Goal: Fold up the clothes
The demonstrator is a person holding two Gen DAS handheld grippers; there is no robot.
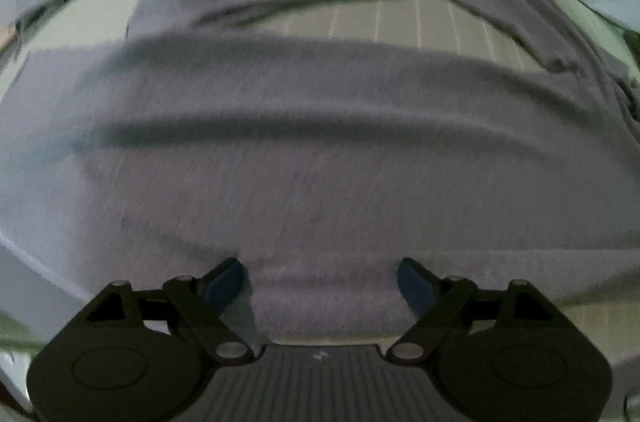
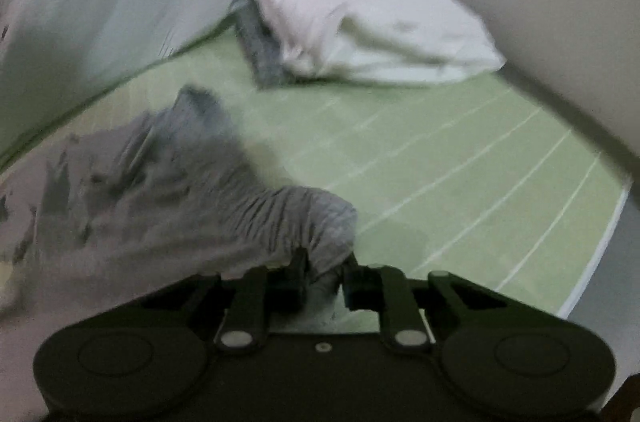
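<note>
our right gripper [image 2: 324, 276] is pinching a bunched end of the grey shirt [image 1: 320, 150], which lies long ways side to side on the green mat [image 2: 460, 158], and our left gripper [image 1: 320, 278] is spread wide just above its near edge.

Grey garment [image 1: 320, 150] motion-blurred, edges cut off (both views)

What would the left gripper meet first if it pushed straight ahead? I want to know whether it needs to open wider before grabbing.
Most likely the grey shirt: its near hem lies right between the open fingers of the left gripper. Depth is blurred, so contact may already be close.
</note>
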